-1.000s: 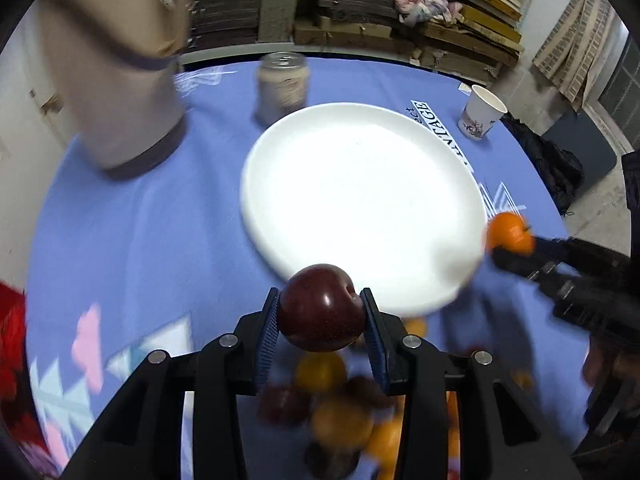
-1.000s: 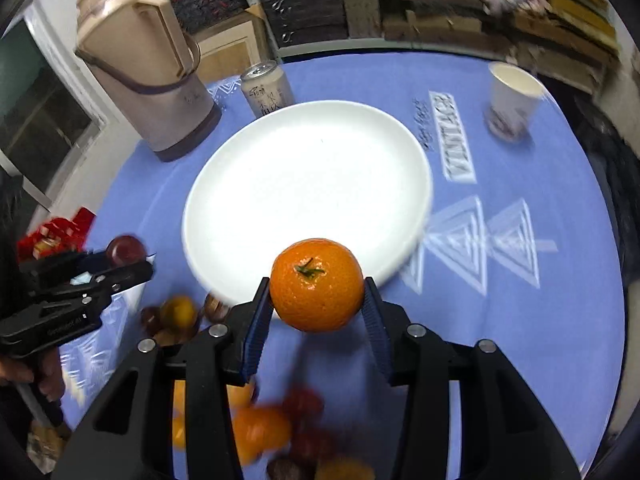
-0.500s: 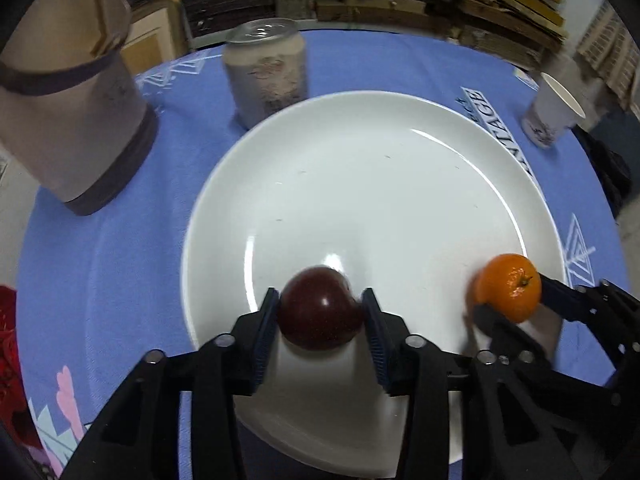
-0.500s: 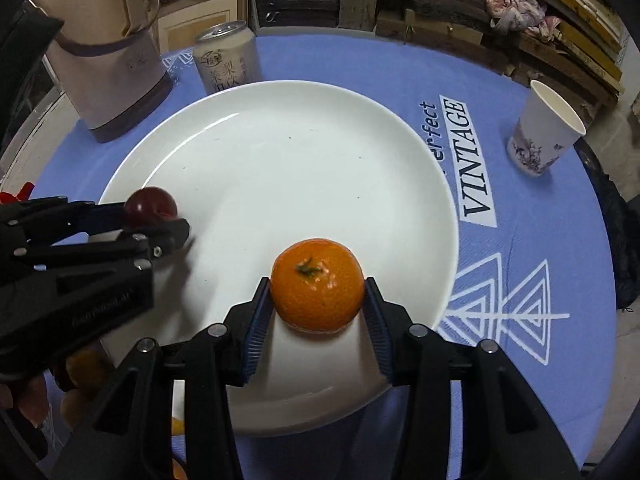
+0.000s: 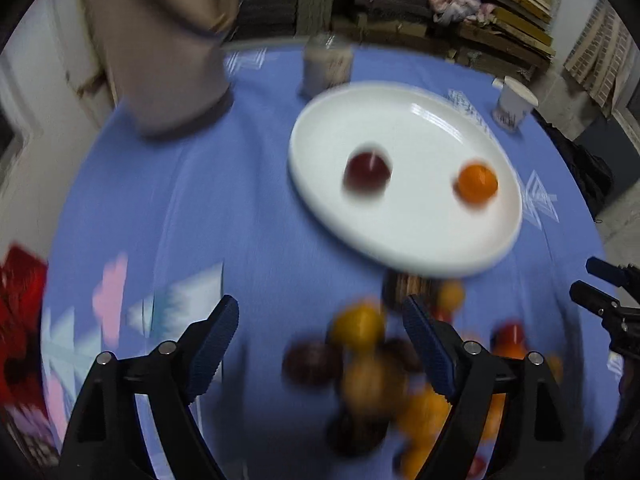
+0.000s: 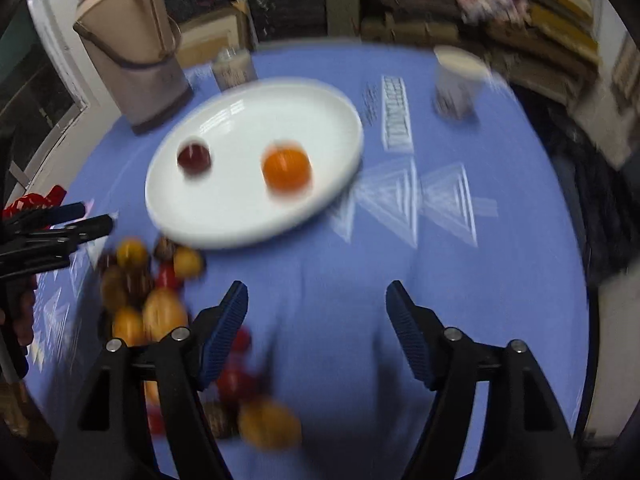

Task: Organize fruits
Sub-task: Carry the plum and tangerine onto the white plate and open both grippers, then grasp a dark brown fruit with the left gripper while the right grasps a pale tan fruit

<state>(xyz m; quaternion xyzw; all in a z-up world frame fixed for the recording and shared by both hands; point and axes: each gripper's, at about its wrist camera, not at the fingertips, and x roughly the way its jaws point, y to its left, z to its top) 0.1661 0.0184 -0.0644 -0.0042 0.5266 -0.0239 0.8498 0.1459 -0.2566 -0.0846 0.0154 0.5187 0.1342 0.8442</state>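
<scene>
White plate on blue tablecloth: holds dark red fruit left, orange right, apart. Behind plate: can; right, paper cup; left, beige flask. Below plate: blurred fruit pile. Left gripper jaws just opening, empty.

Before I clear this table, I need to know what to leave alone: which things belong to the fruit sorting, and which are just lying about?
Part of the job:
- white plate
- dark red fruit on it
- orange on it
- pile of loose fruit on the cloth

Just lying about:
- beige flask
- drink can
- paper cup
- red packet
</scene>
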